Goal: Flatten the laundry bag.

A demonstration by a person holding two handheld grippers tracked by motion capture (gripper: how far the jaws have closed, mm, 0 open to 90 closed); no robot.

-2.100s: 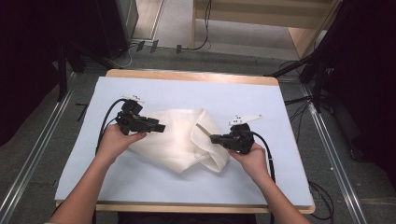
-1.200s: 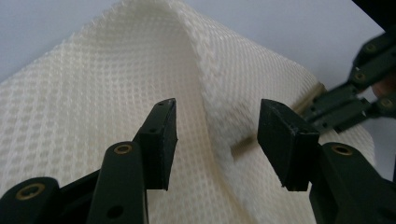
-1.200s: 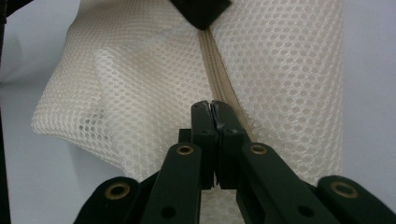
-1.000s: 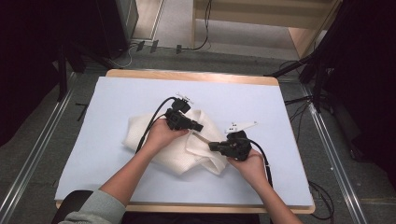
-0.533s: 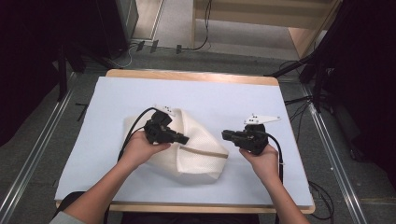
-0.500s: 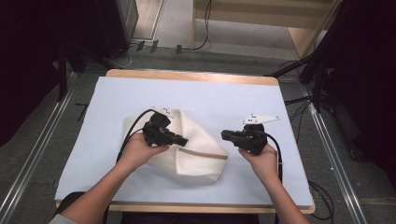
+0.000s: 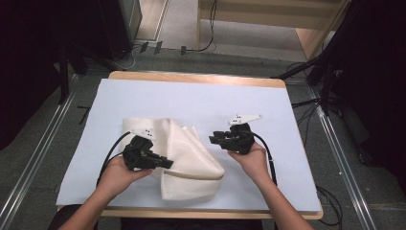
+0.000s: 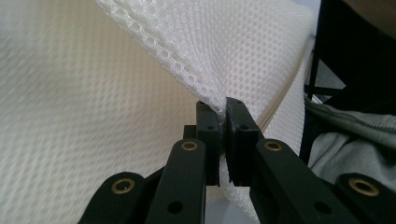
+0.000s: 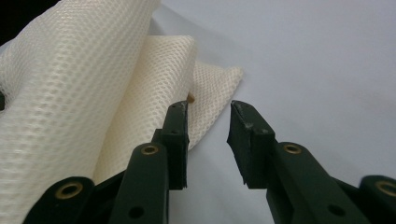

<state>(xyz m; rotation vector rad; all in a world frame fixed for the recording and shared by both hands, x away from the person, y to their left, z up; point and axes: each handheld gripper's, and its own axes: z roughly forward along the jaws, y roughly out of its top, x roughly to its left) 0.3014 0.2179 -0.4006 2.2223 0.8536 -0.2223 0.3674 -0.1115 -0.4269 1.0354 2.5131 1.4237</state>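
A cream mesh cloth [image 7: 189, 158] lies folded in the middle of the white-covered table [image 7: 201, 100]. My left gripper [image 7: 163, 163] is at the cloth's left side, shut on a raised fold of the mesh cloth [image 8: 224, 70]; in the left gripper view [image 8: 222, 109] the fabric is pinched between the two jaws. My right gripper [image 7: 214, 139] hovers just right of the cloth, open and holding nothing. The right gripper view [image 9: 208, 114] has the jaws apart over bare table, with the cloth's layered edge [image 9: 140, 79] to their left.
The table's wooden rim [image 7: 196, 76] runs along the far edge. Cables [image 7: 206, 28] lie on the floor beyond it. Metal rails [image 7: 335, 143] flank the table on both sides. Dark equipment stands at both upper corners.
My left gripper has pulled back toward the near left, drawing the cloth's fold with it. The right gripper has stayed beside the cloth, open.
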